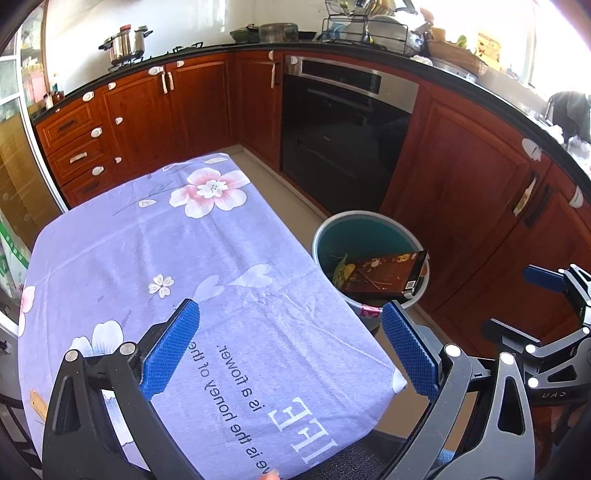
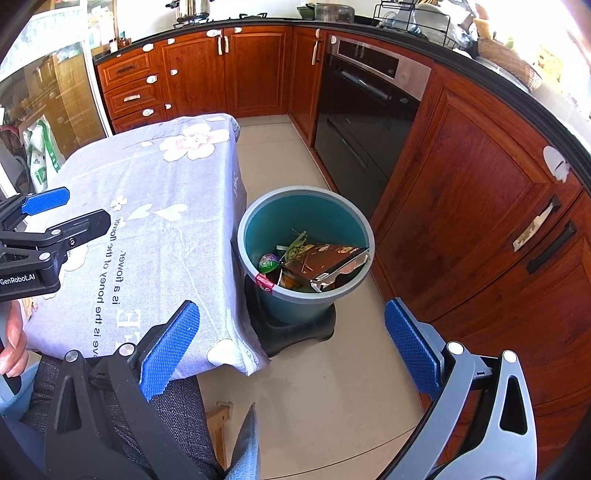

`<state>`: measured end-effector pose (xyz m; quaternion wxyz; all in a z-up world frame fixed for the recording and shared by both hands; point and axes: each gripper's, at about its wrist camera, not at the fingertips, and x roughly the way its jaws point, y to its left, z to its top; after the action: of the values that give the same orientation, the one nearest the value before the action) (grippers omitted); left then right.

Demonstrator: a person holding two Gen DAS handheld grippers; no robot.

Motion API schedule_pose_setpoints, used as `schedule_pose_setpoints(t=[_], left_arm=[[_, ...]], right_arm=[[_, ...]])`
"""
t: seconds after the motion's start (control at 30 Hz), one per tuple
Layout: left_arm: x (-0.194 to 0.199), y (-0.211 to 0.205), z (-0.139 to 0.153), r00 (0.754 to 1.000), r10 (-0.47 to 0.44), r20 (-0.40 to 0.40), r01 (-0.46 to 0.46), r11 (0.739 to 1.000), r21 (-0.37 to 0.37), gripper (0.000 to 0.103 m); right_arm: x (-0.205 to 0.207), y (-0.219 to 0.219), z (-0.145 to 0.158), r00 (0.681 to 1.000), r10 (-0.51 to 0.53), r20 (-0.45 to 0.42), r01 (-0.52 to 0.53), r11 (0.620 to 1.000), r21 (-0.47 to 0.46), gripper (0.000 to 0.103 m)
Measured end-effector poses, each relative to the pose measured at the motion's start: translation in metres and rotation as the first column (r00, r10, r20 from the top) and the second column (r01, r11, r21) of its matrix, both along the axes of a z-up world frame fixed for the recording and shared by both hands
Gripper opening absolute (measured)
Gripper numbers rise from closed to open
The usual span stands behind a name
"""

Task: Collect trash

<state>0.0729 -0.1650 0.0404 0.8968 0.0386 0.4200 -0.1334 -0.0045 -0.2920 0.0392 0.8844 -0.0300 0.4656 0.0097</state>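
Observation:
A teal trash bin (image 2: 347, 218) with a grey rim stands on a black base on the floor beside the table. It holds a brown flat box (image 2: 325, 258), a green wrapper and a small colourful ball. The bin also shows in the left wrist view (image 1: 369, 229). My left gripper (image 1: 291, 347) is open and empty above the near end of the purple flowered tablecloth (image 1: 147, 258). My right gripper (image 2: 291, 347) is open and empty, above the floor on the near side of the bin. The left gripper also shows at the left of the right wrist view (image 2: 55, 214).
Red-brown kitchen cabinets (image 2: 480, 206) and a black oven (image 2: 365, 122) run along the far and right sides. The beige floor (image 2: 332, 387) lies between table and cabinets. A pot (image 1: 125, 44) and a dish rack (image 1: 369, 26) stand on the counter. A glass door (image 2: 44, 92) is at the left.

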Motion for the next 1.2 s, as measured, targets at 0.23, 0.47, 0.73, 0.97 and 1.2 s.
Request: schedule_pose_setpoints(t=[0.23,0.47,0.73,0.97,1.2], left_arm=[[0.001,0.001,0.0,1.0,0.007,-0.003,-0.007,1.0,0.005,0.099],[0.001,0.001,-0.001,1.0,0.005,-0.004,-0.005,1.0,0.005,0.099],[0.0,0.001,-0.005,1.0,0.002,-0.01,-0.002,1.0,0.009,0.099],[0.0,0.001,-0.009,1.0,-0.003,-0.02,0.003,1.0,0.01,0.099],[-0.001,-0.001,-0.011,1.0,-0.011,-0.026,0.011,1.0,0.015,0.099]], right_arm=[[0.0,0.003,0.001,1.0,0.006,-0.002,-0.006,1.0,-0.004,0.096],[0.002,0.004,-0.001,1.0,0.014,-0.009,-0.014,1.0,-0.006,0.096],[0.003,0.005,-0.003,1.0,0.013,-0.013,-0.014,1.0,-0.008,0.096],[0.004,0.005,-0.006,1.0,0.019,-0.018,-0.02,1.0,-0.01,0.096],[0.004,0.004,-0.008,1.0,0.017,-0.024,-0.017,1.0,-0.012,0.096]])
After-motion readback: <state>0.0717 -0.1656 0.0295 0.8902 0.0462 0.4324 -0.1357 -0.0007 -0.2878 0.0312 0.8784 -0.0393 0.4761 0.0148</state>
